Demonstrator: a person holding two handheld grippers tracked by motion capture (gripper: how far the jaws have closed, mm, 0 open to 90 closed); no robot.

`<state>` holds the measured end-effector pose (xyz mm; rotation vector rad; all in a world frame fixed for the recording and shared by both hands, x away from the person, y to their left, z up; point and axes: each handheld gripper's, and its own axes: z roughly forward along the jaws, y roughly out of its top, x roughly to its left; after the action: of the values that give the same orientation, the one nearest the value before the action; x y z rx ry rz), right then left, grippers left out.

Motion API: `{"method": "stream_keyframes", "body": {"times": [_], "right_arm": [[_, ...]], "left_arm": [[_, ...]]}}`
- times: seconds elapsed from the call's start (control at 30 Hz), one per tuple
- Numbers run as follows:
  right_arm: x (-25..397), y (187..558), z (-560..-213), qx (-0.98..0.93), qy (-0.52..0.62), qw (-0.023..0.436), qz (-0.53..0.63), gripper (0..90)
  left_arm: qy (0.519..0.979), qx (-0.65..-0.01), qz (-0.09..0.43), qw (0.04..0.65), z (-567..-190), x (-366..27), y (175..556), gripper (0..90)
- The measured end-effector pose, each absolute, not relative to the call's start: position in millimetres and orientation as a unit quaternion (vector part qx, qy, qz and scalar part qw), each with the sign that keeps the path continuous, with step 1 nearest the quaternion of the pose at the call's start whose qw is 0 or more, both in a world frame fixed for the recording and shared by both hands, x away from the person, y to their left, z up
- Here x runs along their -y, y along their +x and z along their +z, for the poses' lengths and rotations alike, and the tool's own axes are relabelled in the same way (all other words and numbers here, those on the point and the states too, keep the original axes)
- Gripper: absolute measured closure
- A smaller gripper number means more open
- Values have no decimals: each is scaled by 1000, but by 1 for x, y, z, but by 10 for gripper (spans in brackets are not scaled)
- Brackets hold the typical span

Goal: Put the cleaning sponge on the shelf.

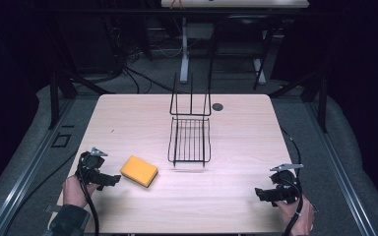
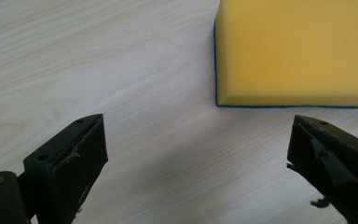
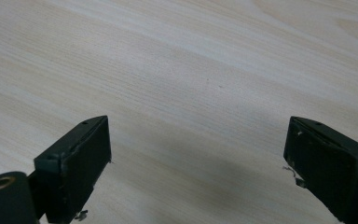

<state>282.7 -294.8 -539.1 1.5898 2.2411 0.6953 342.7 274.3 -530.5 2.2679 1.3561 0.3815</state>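
A yellow sponge [image 1: 139,170] with a thin blue underside lies flat on the pale wood table [image 1: 128,118], left of centre near the front. My left gripper [image 1: 112,180] sits just left of it, open, jaws wide apart with bare table between them; in the left gripper view the sponge [image 2: 296,51] lies a short way ahead and to the right. My right gripper [image 1: 259,193] rests near the front right corner, open over bare wood [image 3: 200,93]. A black wire rack [image 1: 190,132] stands at the table's middle, its flat grid toward me and its upright back rods behind.
A small dark round disc [image 1: 218,106] is set in the tabletop behind the rack on the right. Cables trail from both grippers off the front edge. Beyond the table are dark floor, metal frame legs and another desk's base.
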Motion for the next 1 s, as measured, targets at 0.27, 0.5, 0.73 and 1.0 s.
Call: {"method": "stream_keyframes", "body": {"times": [0.27, 0.5, 0.73, 1.0], "right_arm": [[290, 282, -535, -787, 540, 167, 249, 127], [289, 283, -536, -790, 536, 165, 249, 133], [284, 284, -536, -796, 531, 156, 243, 135], [284, 284, -537, -796, 528, 162, 247, 140]], "left_arm": [[818, -494, 153, 252, -522, -266, 346, 54], [820, -489, 145, 259, -524, -257, 353, 63], [818, -490, 122, 276, -528, -248, 364, 107], [819, -489, 107, 279, -536, -243, 377, 307]]}}
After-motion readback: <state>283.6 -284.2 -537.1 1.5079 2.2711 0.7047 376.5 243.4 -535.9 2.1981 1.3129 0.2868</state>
